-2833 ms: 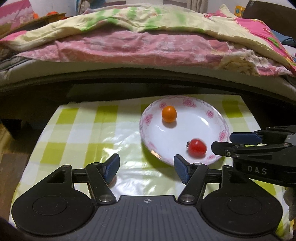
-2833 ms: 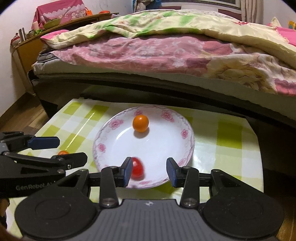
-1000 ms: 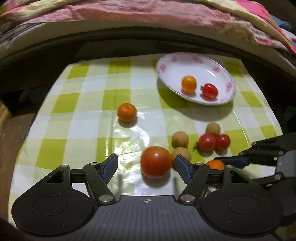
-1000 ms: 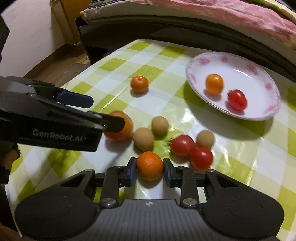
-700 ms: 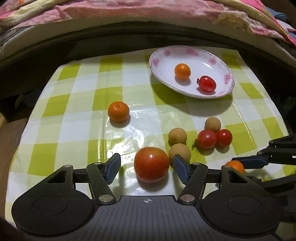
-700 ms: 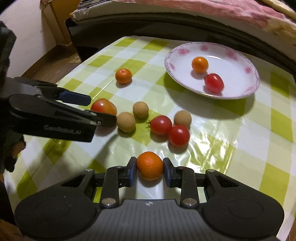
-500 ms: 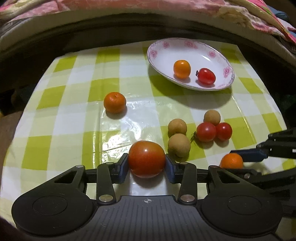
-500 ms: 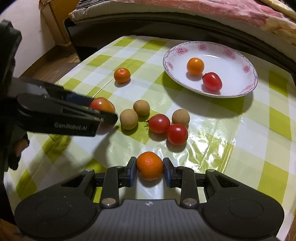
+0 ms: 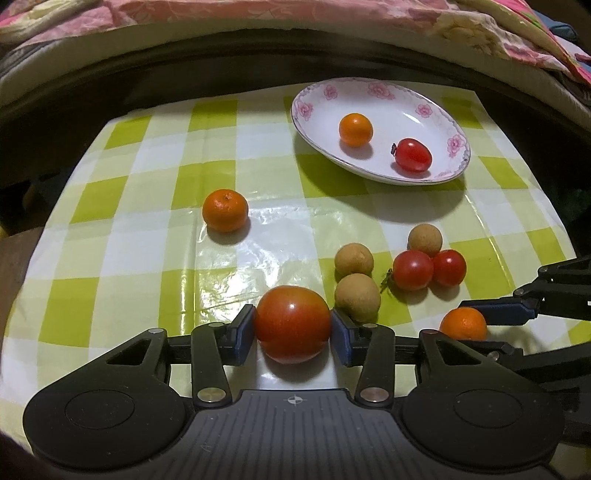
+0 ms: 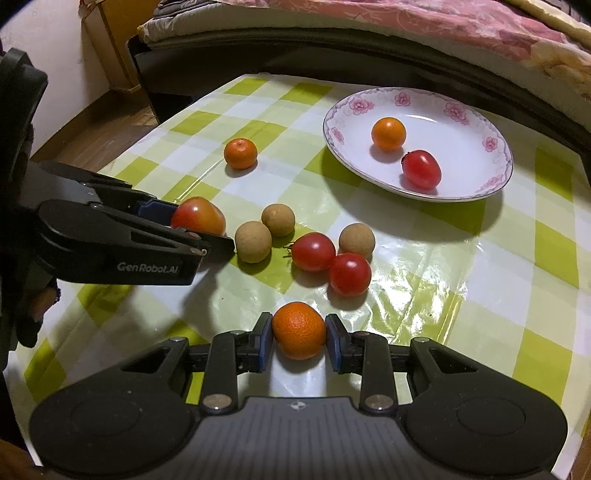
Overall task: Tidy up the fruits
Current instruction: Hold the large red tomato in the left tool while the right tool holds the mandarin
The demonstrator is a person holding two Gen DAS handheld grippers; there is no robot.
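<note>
My left gripper (image 9: 293,334) has its blue pads against both sides of a large red tomato (image 9: 291,325) low over the checked cloth; its jaws are opening slightly with the tomato between them. From the right wrist view the same tomato (image 10: 197,216) sits in the left gripper (image 10: 192,227). My right gripper (image 10: 299,339) is shut on a small mandarin (image 10: 299,334) near the front edge. A white flowered plate (image 9: 380,92) at the back right holds a small orange (image 9: 355,129) and a cherry tomato (image 9: 412,155).
Loose on the green-checked tablecloth (image 9: 129,258) lie a mandarin (image 9: 225,209), three longans (image 9: 354,259) and two cherry tomatoes (image 9: 412,270) clustered in the middle. A bed with a pink quilt (image 9: 258,11) runs behind the table. Wooden floor (image 10: 92,125) lies off the left edge.
The left jaws have closed from wide open onto the large tomato. The right gripper has kept its hold on the small mandarin, and both views have pulled back a little.
</note>
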